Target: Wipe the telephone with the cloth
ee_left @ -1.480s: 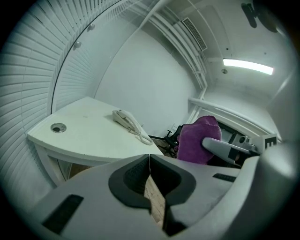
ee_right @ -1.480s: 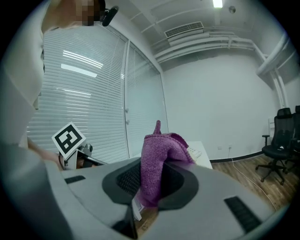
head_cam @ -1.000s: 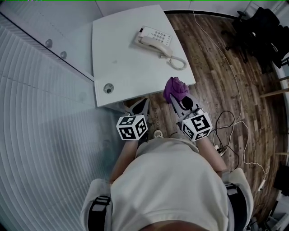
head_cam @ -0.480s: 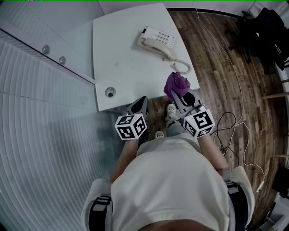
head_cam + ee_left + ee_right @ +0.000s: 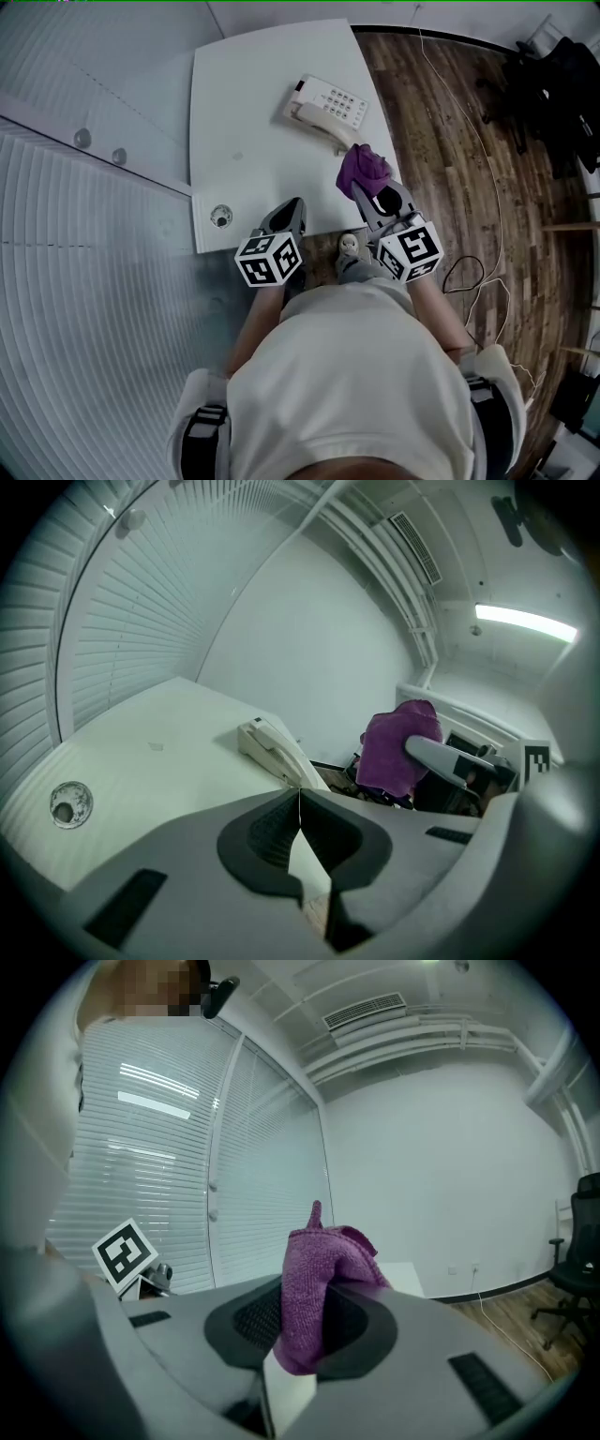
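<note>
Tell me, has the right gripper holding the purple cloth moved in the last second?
Yes. The right gripper has carried the cloth from just off the table's near edge to over its corner, closer to the telephone.

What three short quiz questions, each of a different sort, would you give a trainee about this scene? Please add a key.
1. Multiple choice: what does the right tool grip?
A. a purple cloth
B. a sponge
C. nothing

2. True or false: the jaws of the left tool stand wide open.

3. Fill in the missing word: the telephone lies on the white ____.

Key
1. A. The cloth is pinched between the jaws.
2. False. The jaws are shut with nothing between them.
3. table
</note>
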A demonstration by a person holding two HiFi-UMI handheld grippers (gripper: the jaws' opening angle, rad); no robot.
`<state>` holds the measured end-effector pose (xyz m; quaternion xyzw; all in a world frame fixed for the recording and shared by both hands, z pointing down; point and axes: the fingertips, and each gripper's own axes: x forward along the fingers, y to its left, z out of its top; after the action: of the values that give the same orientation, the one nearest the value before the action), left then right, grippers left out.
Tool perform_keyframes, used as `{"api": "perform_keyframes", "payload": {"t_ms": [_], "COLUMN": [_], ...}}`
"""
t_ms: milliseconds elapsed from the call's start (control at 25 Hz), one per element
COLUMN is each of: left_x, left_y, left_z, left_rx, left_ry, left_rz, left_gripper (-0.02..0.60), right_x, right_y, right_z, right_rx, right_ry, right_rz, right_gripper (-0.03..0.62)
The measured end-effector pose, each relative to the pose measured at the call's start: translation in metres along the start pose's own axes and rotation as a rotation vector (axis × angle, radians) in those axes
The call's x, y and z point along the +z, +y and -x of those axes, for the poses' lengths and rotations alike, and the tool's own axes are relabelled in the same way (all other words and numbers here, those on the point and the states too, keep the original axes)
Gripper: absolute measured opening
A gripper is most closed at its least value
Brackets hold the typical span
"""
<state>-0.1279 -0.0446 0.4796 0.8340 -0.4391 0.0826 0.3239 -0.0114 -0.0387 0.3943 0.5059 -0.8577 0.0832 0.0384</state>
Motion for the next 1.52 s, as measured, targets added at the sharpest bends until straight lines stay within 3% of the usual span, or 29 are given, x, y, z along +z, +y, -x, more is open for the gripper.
{"api": "perform_keyframes", "payload": {"t_ms": [760, 1160, 1520], "left_x": [0.052, 0.046, 0.036], "left_y": [0.011, 0.021, 0.032], "left_z": [-0.071, -0.08, -0.073], "left_rx": [0.152, 0.232, 0.27], "left_ry": [-0.092, -0.13, -0.12], "left_rz": [0.094, 0.173, 0.218], "left_gripper": [0.021, 0.021, 0.021], "right_x": [0.034, 0.028, 0.016], "right_y": [-0.08, -0.091, -0.085], "right_z": [-0.093, -0.147, -0.2], "right_rx": [0.203, 0.32, 0.357], "right_ry": [-0.002, 0.015, 0.046], "right_rz": [0.065, 0.107, 0.12], "right_gripper": [0.083, 0.083, 0.083]}}
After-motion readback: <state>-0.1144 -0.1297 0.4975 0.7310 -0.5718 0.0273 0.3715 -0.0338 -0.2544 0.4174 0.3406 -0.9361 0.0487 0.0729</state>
